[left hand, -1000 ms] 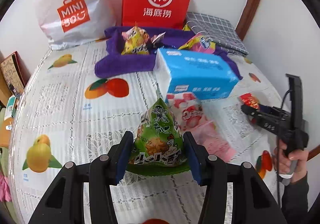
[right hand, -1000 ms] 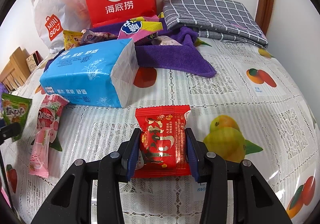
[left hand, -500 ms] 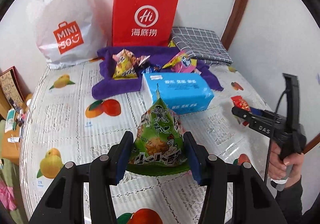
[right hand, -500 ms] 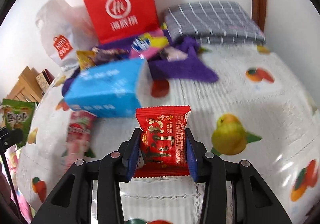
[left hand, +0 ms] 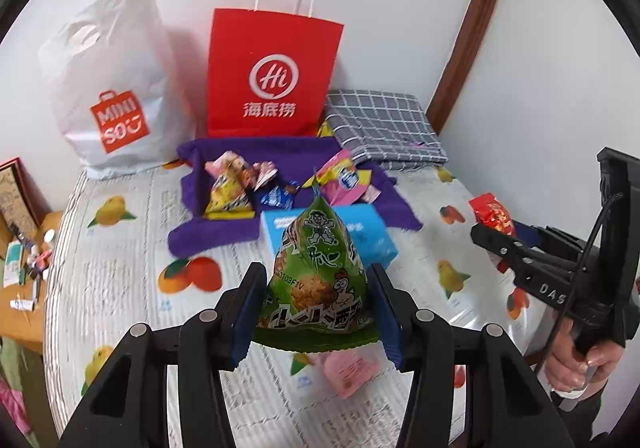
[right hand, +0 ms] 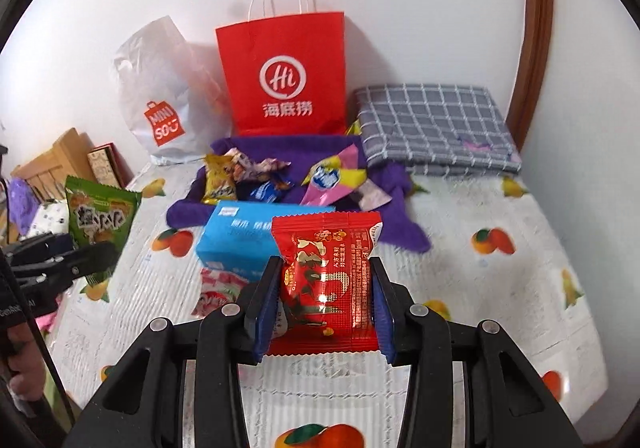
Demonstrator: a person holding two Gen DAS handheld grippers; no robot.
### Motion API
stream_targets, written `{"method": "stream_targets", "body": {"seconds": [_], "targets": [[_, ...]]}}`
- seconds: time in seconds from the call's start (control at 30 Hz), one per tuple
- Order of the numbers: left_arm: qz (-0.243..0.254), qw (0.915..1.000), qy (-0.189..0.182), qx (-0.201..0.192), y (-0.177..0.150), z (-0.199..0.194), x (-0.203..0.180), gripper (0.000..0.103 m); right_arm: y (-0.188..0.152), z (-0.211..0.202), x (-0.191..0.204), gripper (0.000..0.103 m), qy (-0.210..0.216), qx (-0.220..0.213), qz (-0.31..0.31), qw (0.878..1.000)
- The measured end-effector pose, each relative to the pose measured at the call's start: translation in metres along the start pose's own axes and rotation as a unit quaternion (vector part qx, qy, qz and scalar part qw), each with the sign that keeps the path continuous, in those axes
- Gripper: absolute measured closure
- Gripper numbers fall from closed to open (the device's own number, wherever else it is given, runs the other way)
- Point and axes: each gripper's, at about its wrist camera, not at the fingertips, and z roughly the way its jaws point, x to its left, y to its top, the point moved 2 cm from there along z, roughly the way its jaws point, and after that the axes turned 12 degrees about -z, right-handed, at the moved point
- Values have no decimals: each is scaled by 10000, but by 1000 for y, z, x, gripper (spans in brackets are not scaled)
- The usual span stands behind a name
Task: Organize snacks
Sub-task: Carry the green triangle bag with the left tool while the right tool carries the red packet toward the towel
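Note:
My left gripper is shut on a green triangular snack bag, held in the air above the table. My right gripper is shut on a red snack packet, also lifted clear of the table. Each gripper shows in the other's view: the right one with its red packet at the right, the left one with its green bag at the left. Farther back, a purple towel carries several loose snacks. A pink snack packet lies on the table below the green bag.
A blue tissue pack lies between the grippers and the towel. A red paper bag and a white plastic bag stand against the back wall. A folded grey checked cloth sits at the back right. The fruit-print tablecloth covers the table.
Both grippers have risen with their packets, so the table and the bags at the back look smaller and farther away. The grips are unchanged.

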Motion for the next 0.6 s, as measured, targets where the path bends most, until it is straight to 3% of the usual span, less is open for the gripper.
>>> {"method": "stream_targets", "body": {"seconds": [0.6], "targets": [[255, 9996, -114, -109, 53, 12, -35, 54, 47, 5, -17, 62, 70, -125, -21, 9999]]}}
